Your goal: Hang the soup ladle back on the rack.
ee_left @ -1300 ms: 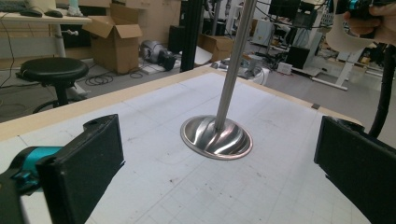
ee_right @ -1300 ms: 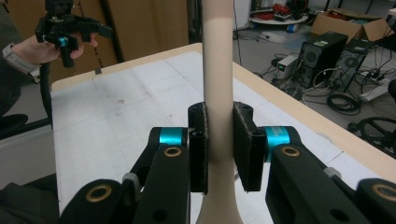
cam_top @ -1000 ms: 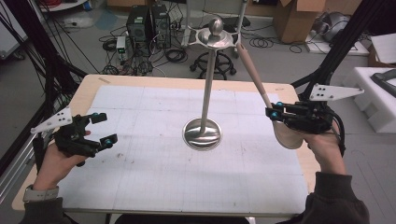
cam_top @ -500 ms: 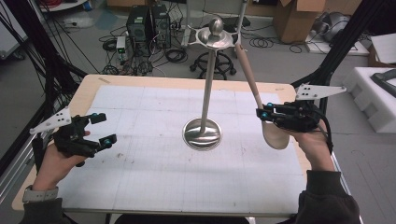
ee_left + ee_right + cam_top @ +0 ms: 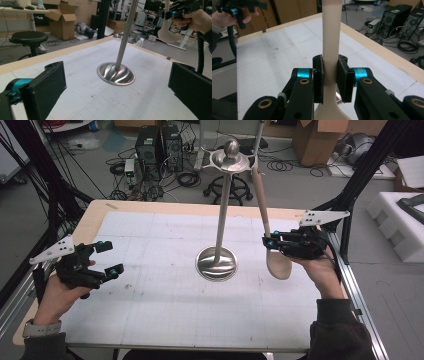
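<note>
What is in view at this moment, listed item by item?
Spoon: one, beige, held handle-up right of the stand, bowl low over the table.
Stand: one, silver, round base mid-table, tall pole with a dish and ball on top.
Table: one, white gridded top, wood edge.
Stool: one, black, on the floor beyond the table.
Cardboard boxes: several, brown, on the floor.
Left gripper: black, jaws open, left of table.
Right gripper: black, shut on the spoon's handle.
</note>
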A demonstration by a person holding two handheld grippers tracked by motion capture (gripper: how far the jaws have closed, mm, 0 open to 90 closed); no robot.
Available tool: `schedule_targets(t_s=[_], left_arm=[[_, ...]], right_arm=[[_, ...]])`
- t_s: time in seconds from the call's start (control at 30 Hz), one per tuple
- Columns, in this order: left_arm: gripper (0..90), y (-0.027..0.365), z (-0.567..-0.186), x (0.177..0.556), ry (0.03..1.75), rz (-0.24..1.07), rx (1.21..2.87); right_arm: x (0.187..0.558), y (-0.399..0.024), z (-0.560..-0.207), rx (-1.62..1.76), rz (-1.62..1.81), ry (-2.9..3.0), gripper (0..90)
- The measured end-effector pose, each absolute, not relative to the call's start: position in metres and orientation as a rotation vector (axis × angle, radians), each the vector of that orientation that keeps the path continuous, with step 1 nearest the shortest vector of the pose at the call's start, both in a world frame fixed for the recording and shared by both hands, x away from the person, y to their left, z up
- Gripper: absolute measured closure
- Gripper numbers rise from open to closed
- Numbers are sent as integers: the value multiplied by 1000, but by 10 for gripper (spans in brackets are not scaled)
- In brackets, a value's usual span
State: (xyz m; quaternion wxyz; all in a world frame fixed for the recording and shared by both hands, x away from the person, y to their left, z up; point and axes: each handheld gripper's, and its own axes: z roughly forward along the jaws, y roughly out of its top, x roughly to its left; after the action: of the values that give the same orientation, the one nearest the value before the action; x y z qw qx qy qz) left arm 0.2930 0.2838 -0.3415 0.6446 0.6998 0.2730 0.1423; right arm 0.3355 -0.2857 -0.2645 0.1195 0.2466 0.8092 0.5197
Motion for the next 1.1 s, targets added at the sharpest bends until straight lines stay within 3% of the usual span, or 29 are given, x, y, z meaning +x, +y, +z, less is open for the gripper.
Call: schedule_targets(t_s=[1.1], left_arm=[[17, 289, -341, 289, 612, 312, 1578]], right_arm=[[361, -246, -276, 718, 1483, 2386, 780]])
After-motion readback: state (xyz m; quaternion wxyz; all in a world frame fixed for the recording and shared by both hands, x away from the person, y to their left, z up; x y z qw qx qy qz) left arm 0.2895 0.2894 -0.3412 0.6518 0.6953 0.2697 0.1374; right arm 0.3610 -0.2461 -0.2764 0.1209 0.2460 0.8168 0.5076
